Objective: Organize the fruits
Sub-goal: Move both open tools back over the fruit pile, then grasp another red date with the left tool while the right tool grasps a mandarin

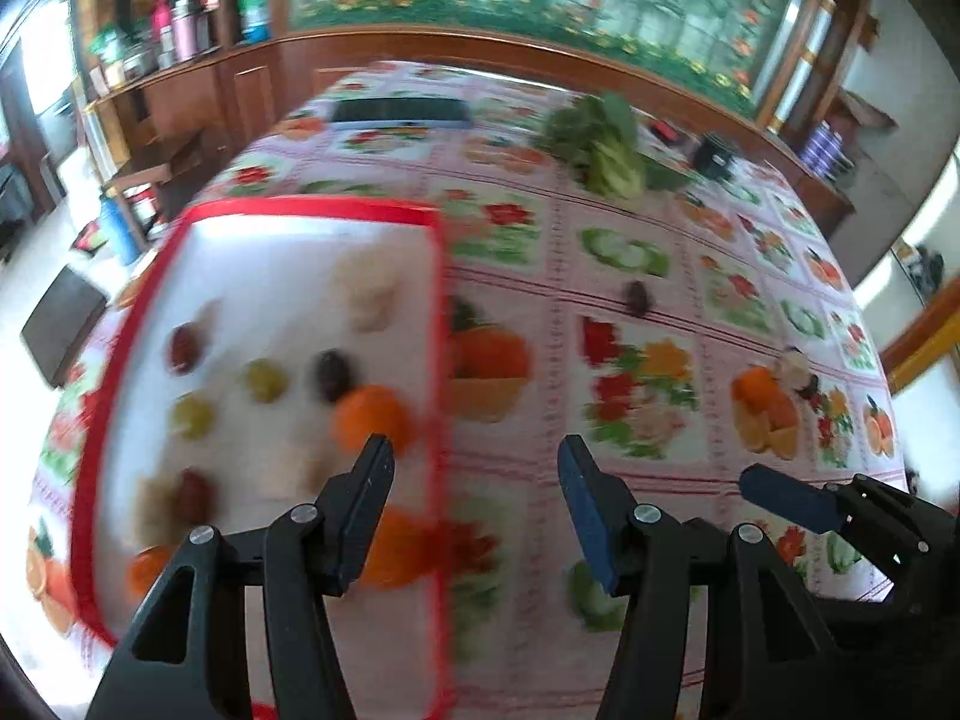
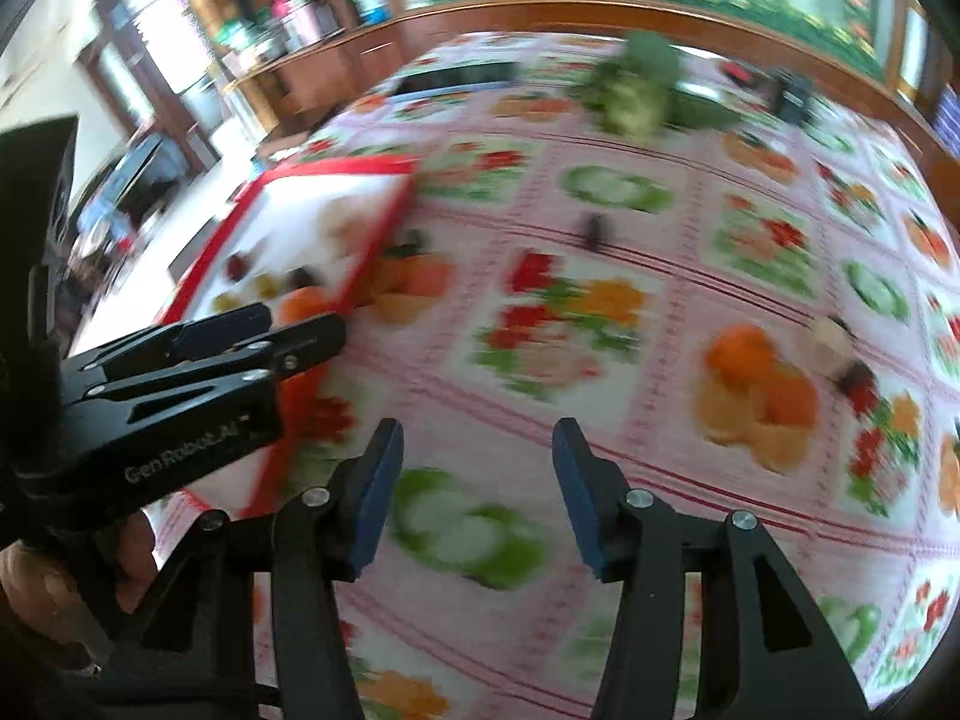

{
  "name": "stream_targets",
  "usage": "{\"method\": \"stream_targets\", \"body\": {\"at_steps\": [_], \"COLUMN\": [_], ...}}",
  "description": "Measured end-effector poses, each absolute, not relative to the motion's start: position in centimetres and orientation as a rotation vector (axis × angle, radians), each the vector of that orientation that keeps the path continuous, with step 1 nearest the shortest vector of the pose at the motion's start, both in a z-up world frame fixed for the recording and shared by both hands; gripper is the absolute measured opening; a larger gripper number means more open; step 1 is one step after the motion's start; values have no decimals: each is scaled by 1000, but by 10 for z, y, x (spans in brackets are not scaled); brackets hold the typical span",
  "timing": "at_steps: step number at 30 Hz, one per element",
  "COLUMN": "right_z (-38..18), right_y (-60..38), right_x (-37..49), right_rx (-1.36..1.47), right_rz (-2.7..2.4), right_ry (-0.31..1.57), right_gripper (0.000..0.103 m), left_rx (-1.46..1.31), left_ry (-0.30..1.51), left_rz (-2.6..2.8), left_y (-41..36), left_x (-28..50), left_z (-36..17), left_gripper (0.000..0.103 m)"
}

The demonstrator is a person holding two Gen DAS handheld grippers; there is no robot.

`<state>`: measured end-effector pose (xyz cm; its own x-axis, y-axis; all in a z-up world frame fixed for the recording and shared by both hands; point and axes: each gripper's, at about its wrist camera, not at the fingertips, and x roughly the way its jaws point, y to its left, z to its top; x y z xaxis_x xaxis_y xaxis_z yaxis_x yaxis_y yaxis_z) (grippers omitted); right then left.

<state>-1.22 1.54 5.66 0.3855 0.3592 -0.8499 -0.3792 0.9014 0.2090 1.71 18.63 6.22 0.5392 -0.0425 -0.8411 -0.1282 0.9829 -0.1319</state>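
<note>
Both frames motion-blurred. Left gripper (image 1: 474, 462) and right gripper (image 2: 477, 447) both spread wide, empty. Risk: printed fruit on the tablecloth (image 1: 600, 276) could fake a target. Tray (image 1: 312, 210) at 10 o'clock holds an orange (image 1: 372, 414), green and dark fruits. Loose dark fruit (image 1: 637, 298) at 1 o'clock.

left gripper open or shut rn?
Open. Left gripper: wide gap between its fingers, nothing between them, only tablecloth and the tray edge behind.

Right gripper (image 2: 477, 501) jaws apart, empty, over fruit-print tablecloth (image 2: 660, 312). Left gripper (image 2: 303, 330) at frame left, beside red-rimmed tray (image 2: 336, 171). Dark fruit (image 2: 594, 231) upper centre. Blurred.
</note>
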Motion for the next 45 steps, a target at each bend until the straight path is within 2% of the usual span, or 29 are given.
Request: {"method": "stream_targets", "body": {"at_steps": [13, 30, 31, 33, 34, 35, 45], "right_z": [30, 21, 21, 20, 20, 20, 19], "right_y": [-99, -96, -96, -95, -94, -94, -75], "right_x": [8, 19, 20, 21, 23, 26, 69], "right_rx": [150, 132, 128, 125, 127, 131, 136], "right_rz": [307, 341, 340, 340, 341, 340, 368], "right_ry": [1133, 1147, 1146, 1139, 1137, 1135, 1106], "right_gripper": [55, 55, 55, 55, 55, 55, 55], "left_rx": [-164, -107, -102, -83, -87, -96, -117], "left_ry": [1040, 1071, 1070, 1059, 1057, 1055, 1049], "left_rz": [34, 63, 61, 66, 57, 49, 22], "left_y": [115, 99, 98, 98, 99, 102, 113], "left_x": [116, 149, 150, 151, 152, 152, 138], "left_z": [34, 15, 15, 15, 16, 16, 16], "left_gripper": [57, 56, 55, 34, 29, 17, 16]}}
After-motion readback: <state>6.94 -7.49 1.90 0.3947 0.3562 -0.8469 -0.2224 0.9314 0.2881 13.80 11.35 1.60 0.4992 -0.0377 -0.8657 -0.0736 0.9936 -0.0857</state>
